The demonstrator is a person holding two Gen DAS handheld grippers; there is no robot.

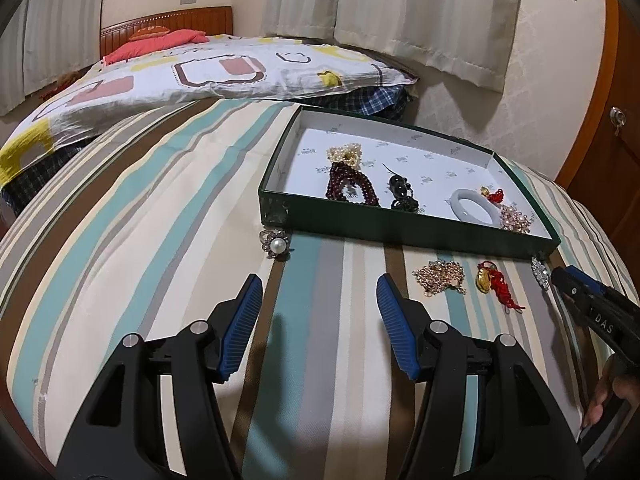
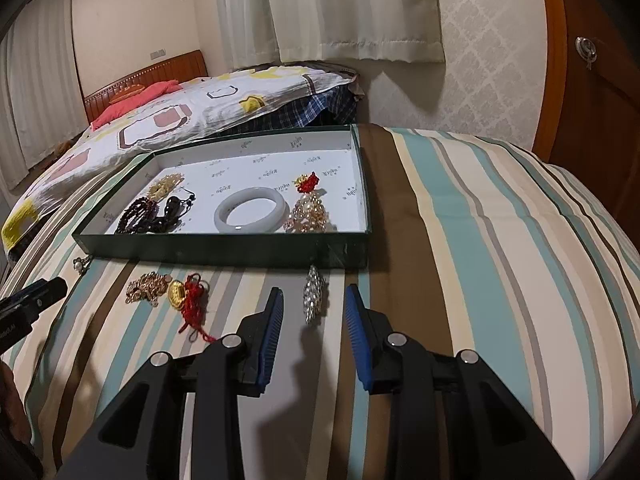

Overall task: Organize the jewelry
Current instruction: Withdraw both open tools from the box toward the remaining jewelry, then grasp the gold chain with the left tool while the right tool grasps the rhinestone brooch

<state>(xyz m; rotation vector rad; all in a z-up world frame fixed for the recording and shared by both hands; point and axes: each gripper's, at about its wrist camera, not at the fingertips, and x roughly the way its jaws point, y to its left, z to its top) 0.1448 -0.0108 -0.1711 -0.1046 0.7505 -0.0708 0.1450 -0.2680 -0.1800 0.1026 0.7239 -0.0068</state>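
Note:
A shallow green box [image 1: 400, 236] [image 2: 224, 250] with a white lining lies on the striped bed. It holds a white bangle [image 2: 252, 215], dark red beads [image 1: 352, 188], a black piece [image 1: 400, 192], pearl, gold-and-red and rose-gold pieces. On the bed in front lie a pearl flower ring [image 1: 277, 244], a rose-gold chain piece [image 1: 440, 276] [image 2: 148, 288], a gold-and-red charm [image 1: 494, 286] [image 2: 188, 300] and a crystal brooch [image 2: 314, 294]. My left gripper [image 1: 320, 288] is open and empty, short of the ring. My right gripper [image 2: 314, 300] is open, its fingers either side of the brooch.
The striped bedspread [image 2: 480, 240] spreads out to the right of the box. A patterned quilt [image 1: 160, 80] and a red pillow [image 1: 156, 42] lie behind it. Curtains, a wall and a wooden door [image 2: 592, 80] stand beyond the bed.

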